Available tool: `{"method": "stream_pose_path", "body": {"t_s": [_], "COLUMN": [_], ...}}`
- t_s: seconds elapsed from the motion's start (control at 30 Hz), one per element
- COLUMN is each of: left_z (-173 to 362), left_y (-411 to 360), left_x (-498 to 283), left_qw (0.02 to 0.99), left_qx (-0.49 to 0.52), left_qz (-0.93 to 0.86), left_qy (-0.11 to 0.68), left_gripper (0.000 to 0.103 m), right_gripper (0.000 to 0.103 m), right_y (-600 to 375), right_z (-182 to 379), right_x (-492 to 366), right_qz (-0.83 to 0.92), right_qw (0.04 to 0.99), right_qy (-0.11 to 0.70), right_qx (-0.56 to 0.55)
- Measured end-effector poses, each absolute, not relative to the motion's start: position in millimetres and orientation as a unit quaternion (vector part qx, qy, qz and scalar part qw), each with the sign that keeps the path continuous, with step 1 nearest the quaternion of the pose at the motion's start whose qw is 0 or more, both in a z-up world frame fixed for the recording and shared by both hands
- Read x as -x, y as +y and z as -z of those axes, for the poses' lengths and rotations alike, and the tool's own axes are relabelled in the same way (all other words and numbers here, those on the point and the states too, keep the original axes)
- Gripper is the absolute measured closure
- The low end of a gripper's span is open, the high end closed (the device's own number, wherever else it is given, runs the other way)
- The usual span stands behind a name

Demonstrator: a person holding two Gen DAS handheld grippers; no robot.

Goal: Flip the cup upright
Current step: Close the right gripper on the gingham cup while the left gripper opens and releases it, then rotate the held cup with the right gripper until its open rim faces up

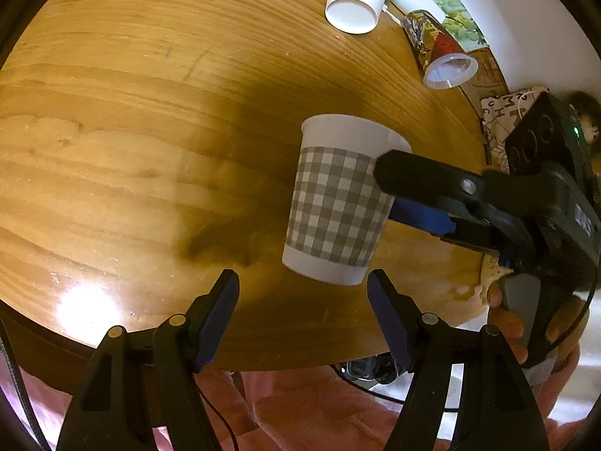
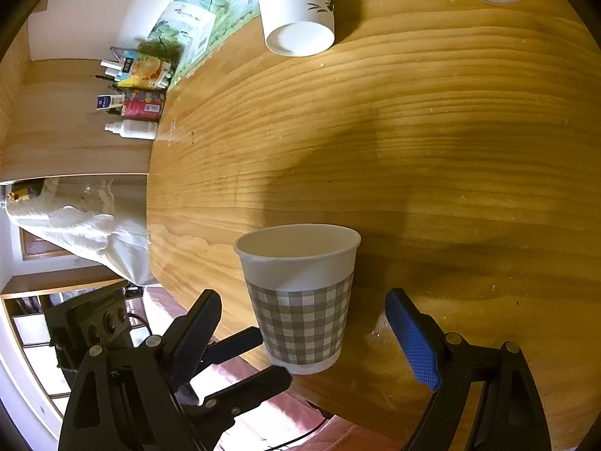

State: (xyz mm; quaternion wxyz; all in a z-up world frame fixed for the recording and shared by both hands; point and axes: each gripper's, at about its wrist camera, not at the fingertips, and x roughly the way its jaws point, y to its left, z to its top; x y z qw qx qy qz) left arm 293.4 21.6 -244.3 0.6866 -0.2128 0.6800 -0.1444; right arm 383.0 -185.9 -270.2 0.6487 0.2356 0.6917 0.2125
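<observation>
Tool [image 2: 304, 338] pads, ribbed, flank upright gingham paper cup [image 2: 300, 300].

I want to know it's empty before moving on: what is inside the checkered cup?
From the right wrist view, the checkered cup stands mouth up on the wooden table. Only its bare white upper inner wall shows; nothing pokes above the rim. The bottom is hidden by the near wall.
</observation>
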Motion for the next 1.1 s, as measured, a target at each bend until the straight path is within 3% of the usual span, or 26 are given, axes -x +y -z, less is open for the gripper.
{"method": "stream_pose_path", "body": {"t_s": [0.4, 1.1], "left_z": [239.4, 220.8], "left_y": [17.2, 12.0], "left_x": [-280.1, -271.1], "left_qw": [0.693, 0.713], "left_qx": [0.203, 0.179], "left_qz": [0.158, 0.180], "left_qy": [0.674, 0.654], "left_gripper": [0.029, 0.029], "right_gripper": [0.041, 0.046], "right_y": [-174.0, -170.8], "right_z": [272.6, 263.8], "right_x": [-384.4, -373.0], "right_qz": [-0.211, -0.209], "right_qw": [0.653, 0.685], "right_qy": [0.695, 0.667], "right_qx": [-0.214, -0.207]}}
